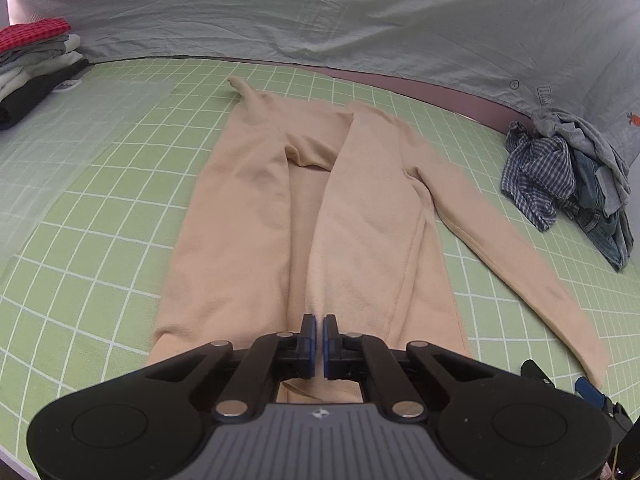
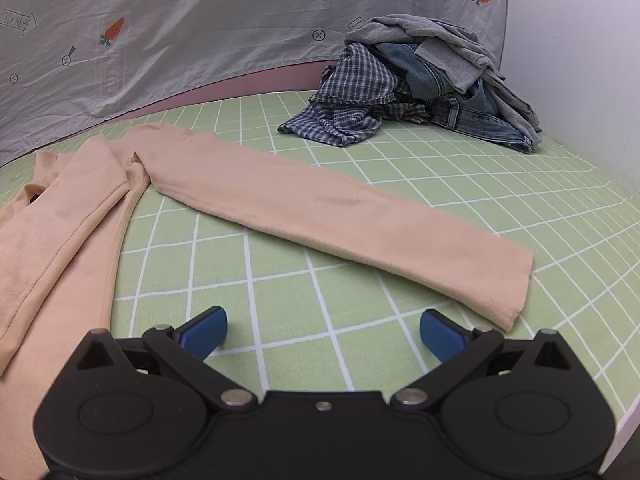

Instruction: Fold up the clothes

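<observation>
- My left gripper (image 1: 319, 330): the blue pads (image 1: 308, 344) are drawn almost together, only a thin slit between them, above the near hem of the beige top (image 1: 304, 216); I cannot tell whether any cloth is pinched there.
- My right gripper (image 2: 323, 334): jaws spread wide, nothing between the blue pads (image 2: 206, 334), over bare green grid mat (image 2: 288, 304).
- Beige top: lies flat on the mat, both side panels folded inward so their edges nearly meet along the middle; neck end points toward the far cloth backdrop.
- Right sleeve (image 2: 340, 216): stretched out straight to the side, its cuff just beyond my right gripper's pad.
- Unfolded pile (image 2: 420, 84): checked shirt, denim and grey garments heaped at the mat's far right corner.
- Folded stack (image 1: 32, 64): red checked piece on top, at the far left edge.
- Grey carrot-print sheet (image 1: 320, 16): hangs behind the mat.
</observation>
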